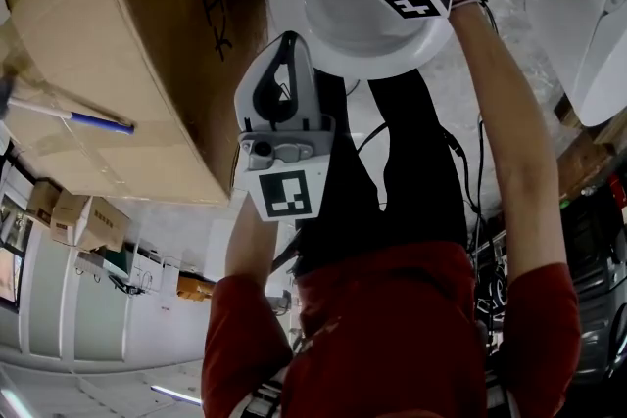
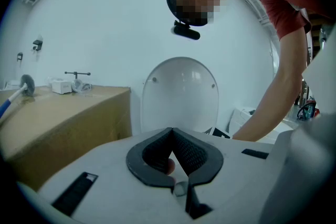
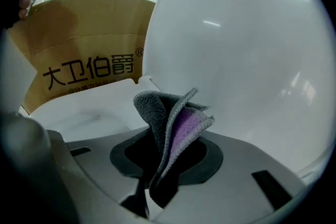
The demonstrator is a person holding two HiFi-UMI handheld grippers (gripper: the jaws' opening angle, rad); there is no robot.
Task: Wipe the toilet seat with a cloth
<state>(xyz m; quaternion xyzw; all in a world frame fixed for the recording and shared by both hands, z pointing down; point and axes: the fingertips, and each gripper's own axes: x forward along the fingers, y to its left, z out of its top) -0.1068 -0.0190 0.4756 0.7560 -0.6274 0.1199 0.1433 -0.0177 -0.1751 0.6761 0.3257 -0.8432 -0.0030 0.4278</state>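
The right gripper (image 3: 167, 165) had its fingers clamped on a folded grey-and-purple fleece cloth (image 3: 173, 123), just beside the raised white plastic toilet lid (image 3: 247, 44). The left gripper (image 2: 172, 160), fingers closed and empty, faced that lid, with a brown cardboard box (image 2: 63, 118) close on the left.

head: steeply down | left: toilet lid (image 2: 181, 93) ahead | right: toilet lid close

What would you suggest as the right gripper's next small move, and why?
Probably ease the right gripper forward so the grey-and-purple cloth presses flat on the raised toilet lid, then begin a stroke. The cloth is clamped in its jaws with its free edge close to that glossy white surface; contact cannot be confirmed. The left gripper is shut and empty.
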